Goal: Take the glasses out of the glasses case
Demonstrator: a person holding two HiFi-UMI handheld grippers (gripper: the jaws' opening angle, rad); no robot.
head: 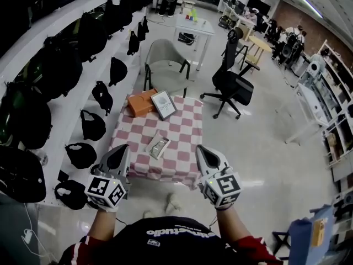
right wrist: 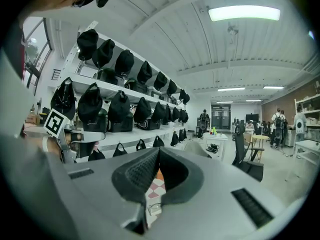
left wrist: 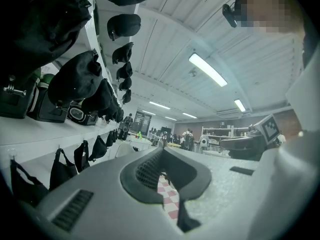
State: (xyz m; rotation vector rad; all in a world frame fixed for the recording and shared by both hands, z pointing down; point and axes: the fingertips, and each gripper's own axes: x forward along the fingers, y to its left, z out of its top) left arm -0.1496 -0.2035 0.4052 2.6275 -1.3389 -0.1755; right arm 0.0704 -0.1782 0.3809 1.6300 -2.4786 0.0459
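Observation:
On the pink-and-white checked tablecloth [head: 182, 131] lies an open grey glasses case [head: 158, 146] with the glasses inside it. A sliver of the case [right wrist: 155, 207] shows through the gap below the jaws in the right gripper view. My left gripper [head: 122, 149] hovers at the table's near left corner, jaws together, nothing held. My right gripper [head: 201, 149] hangs at the near right corner, likewise shut and empty. Both are held short of the case and above the table. The left gripper view shows only a strip of the cloth [left wrist: 169, 199] between its jaws.
An orange box [head: 141, 102] and a framed white card [head: 164, 104] sit at the table's far end. A grey armchair [head: 166, 65] stands behind it, a black office chair [head: 234, 81] to the right. Shelves with black bags [head: 66, 65] line the left wall.

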